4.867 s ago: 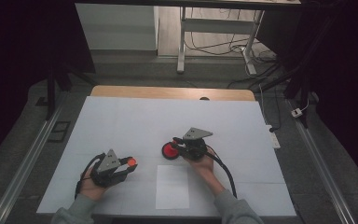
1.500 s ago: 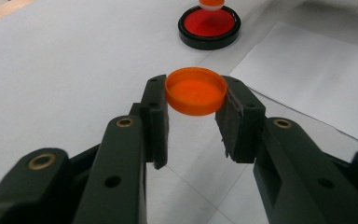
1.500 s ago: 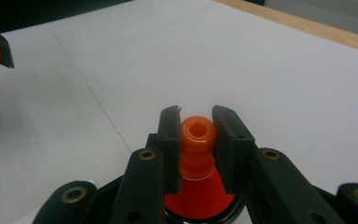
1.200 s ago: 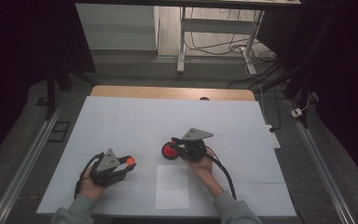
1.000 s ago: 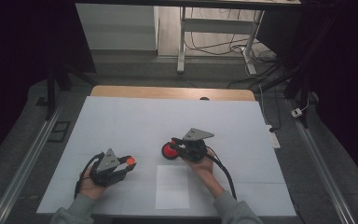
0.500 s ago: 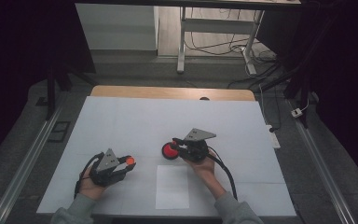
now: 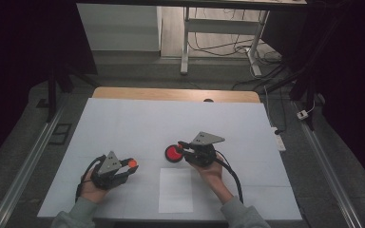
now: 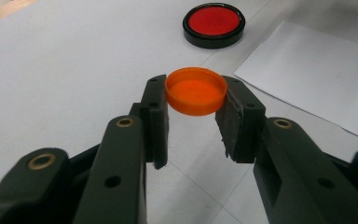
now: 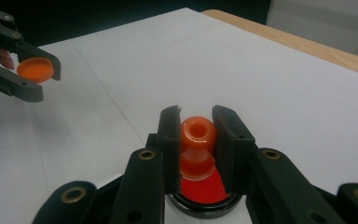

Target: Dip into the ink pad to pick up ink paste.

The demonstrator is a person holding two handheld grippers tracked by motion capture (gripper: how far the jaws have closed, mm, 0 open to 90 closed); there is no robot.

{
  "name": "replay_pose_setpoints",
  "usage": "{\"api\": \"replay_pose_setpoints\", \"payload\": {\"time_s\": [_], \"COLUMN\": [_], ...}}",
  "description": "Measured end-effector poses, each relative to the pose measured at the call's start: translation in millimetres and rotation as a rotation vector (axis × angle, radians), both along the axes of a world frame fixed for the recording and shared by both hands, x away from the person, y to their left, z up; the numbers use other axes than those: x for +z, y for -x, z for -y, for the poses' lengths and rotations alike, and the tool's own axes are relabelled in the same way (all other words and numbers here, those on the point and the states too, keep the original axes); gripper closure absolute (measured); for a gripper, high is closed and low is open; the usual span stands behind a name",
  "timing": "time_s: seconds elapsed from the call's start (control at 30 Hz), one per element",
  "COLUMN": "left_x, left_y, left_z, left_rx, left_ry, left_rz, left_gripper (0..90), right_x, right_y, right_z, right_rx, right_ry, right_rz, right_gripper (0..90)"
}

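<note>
From the high view, the left gripper (image 7: 123, 167) sits on the table (image 7: 123, 123) well left of the red dish (image 7: 173, 153), while the right gripper (image 7: 183, 148) hangs right over that dish.

In the left gripper view, the jaws are clamped on an orange cap (image 8: 196, 90), the dish (image 8: 214, 24) well beyond it.

In the right gripper view, the jaws grasp a small orange bottle (image 9: 197, 144) standing above the dish (image 9: 205, 193). Judging by this, capping comes next: it calls for bringing the cap over the bottle's mouth, level and centred.

Pretty dim overhead shot, dark all round my table (image 7: 138, 128); the close-ups are brighter, soft shadows, nearest jaw parts slightly blurry.
</note>
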State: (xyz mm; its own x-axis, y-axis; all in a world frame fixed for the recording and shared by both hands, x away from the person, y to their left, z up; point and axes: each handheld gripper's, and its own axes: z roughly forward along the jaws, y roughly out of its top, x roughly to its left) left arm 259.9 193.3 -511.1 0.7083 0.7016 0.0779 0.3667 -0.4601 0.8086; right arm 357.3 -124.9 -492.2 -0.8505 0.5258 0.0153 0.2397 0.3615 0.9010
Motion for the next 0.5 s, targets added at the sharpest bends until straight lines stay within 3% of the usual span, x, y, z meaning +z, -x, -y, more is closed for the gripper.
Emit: {"api": "replay_pose_setpoints", "payload": {"time_s": [0.5], "left_x": [0.2], "left_y": [-0.1], "left_z": [-0.5], "left_rx": [0.000], "left_ry": [0.003], "left_rz": [-0.001], "left_gripper": [64.4], "right_x": [5.2], "right_y": [7.8], "right_z": [9.6], "right_rx": [-0.005], "right_ry": [-0.017], "right_rz": [0.001], "right_gripper": [72.4]}}
